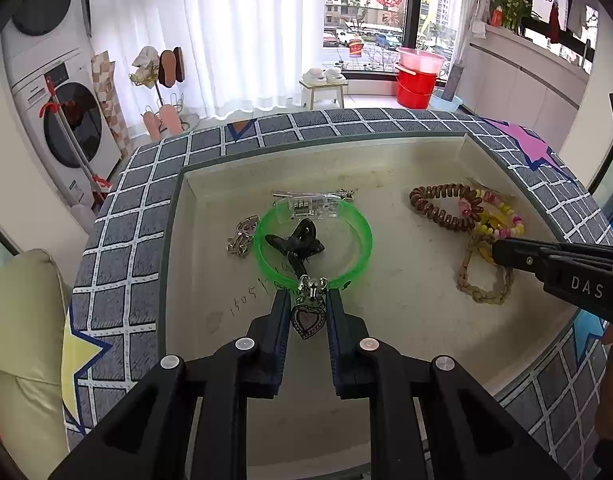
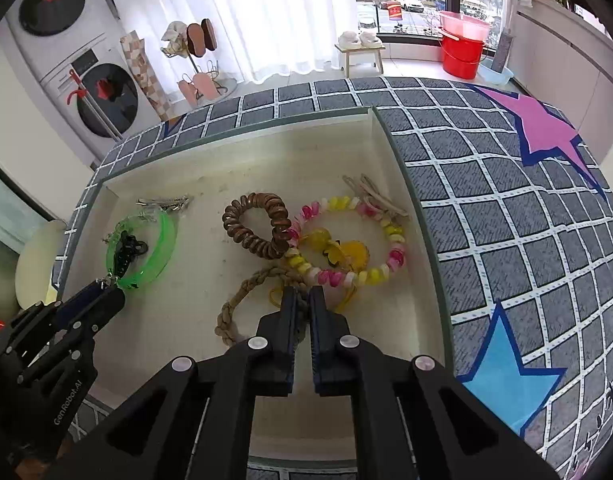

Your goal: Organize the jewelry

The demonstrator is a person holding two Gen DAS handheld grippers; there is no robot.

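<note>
Jewelry lies loose in the tray (image 1: 210, 184), sorting barely begun: left gripper (image 1: 306, 300) pinches a heart pendant (image 1: 307, 320) at six o'clock of the green bangle (image 1: 358, 236), right gripper (image 2: 302, 300) clamps the braided cord (image 2: 234, 300).

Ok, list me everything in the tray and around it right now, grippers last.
shallow cream tray: one, on the grey grid-patterned cloth
translucent green plastic bangle: one, tray's left half
black hair clip: one, inside the bangle
clear plastic clip: one, on the bangle's far edge
silver keyring charm: one, left of the bangle
heart-shaped dark pendant: one, between the left fingers
brown spiral hair tie: one, tray's middle
pink, yellow and white bead bracelet: one, tray's right
tan braided cord bracelet: one, near edge
left gripper: shut on the pendant
right gripper: shut on the braided cord
</note>
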